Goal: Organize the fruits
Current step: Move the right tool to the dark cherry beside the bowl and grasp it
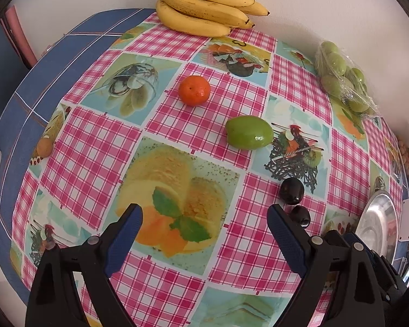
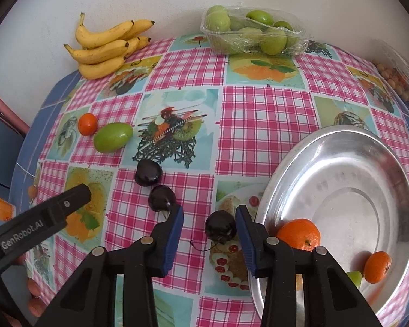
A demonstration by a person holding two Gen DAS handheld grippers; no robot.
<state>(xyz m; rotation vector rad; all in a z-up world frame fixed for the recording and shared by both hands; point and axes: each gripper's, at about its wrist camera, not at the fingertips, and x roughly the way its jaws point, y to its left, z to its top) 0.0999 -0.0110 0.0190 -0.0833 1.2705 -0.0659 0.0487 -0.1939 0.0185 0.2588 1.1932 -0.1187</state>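
Left wrist view: your left gripper (image 1: 204,229) stood wide open, holding nothing, above the tablecloth (image 1: 193,125); tangerine (image 1: 194,90) and green fruit (image 1: 249,132) lay beyond, bananas (image 1: 204,8) far.
Right wrist view: your right gripper (image 2: 209,222) stood open around a dark cherry (image 2: 220,226), pads apparently clear of it; metal plate (image 2: 340,163) right held two tangerines (image 2: 299,233).

White wall (image 1: 300,13) behind table's pink checked cloth (image 1: 204,125).
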